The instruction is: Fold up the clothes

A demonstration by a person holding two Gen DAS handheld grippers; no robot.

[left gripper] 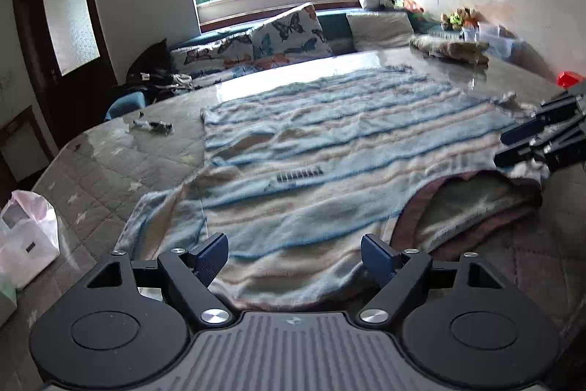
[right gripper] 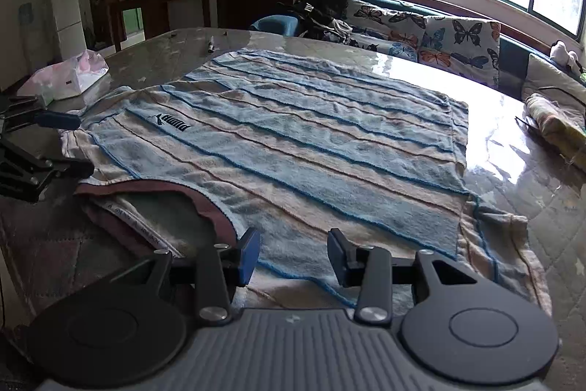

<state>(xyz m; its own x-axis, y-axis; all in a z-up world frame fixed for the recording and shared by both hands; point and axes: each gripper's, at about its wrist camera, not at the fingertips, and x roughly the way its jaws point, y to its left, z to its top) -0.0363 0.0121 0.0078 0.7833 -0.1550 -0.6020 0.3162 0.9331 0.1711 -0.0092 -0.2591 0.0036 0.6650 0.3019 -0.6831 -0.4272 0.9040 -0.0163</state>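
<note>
The striped T-shirt (left gripper: 311, 149) lies spread flat, front side up, on the worktop (left gripper: 110, 163), which carries a quilted cover under a glossy sheet. The garment lies directly ahead of both hand-held grippers, collar end nearest them and hem farthest away.

Left hand-held gripper (left gripper: 293, 257): jaws apart, holding nothing, positioned over the near shoulder area, with the short sleeve (left gripper: 157, 222) just to its left. Right hand-held gripper (right gripper: 293, 257): jaws apart, holding nothing, positioned over the opposite shoulder, with the dark red neckline (right gripper: 175, 204) just to its left and the other sleeve (right gripper: 501, 251) to its right.

Handling properties (judged): the fabric appears soft, light and limp. It will sag and drape when lifted and will not hold a crease unless pressed down. The glossy worktop surface may let the cloth slide when pulled. A single layer pinched alone may separate from the layer below.

Recommended grip points (judged): take hold at the shoulder seams or sleeve edges, pinching both layers together, one hand-held gripper per side, so that the cloth lifts evenly. Avoid the open neckline, which would stretch.

No fold is visible in the body of the garment. The pictures fit a shirt laid out for folding.
</note>
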